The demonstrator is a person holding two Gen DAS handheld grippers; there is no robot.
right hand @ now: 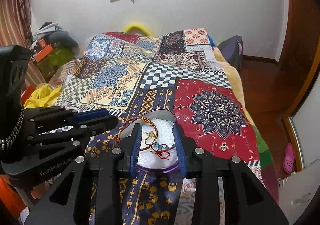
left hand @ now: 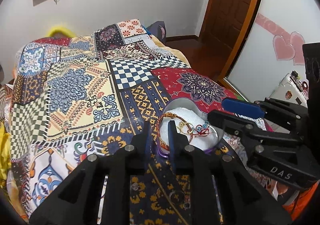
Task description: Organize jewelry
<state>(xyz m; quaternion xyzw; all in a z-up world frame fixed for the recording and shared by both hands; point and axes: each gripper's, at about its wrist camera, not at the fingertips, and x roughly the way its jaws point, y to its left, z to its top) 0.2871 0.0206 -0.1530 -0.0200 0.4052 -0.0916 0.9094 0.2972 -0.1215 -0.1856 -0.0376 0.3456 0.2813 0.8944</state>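
The braided bracelet (right hand: 149,120) arcs across the heart-shaped box (right hand: 158,169) rim; both grippers (left hand: 159,127) (right hand: 158,137) hang parted, gripping nothing.

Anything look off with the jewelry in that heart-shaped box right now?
Yes: the braided bracelet hangs over the left rim of the heart-shaped box instead of lying inside. The gold rings sit on the white padding.

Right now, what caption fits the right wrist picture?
Right gripper open around a purple-rimmed jewelry box holding gold rings and bracelets.
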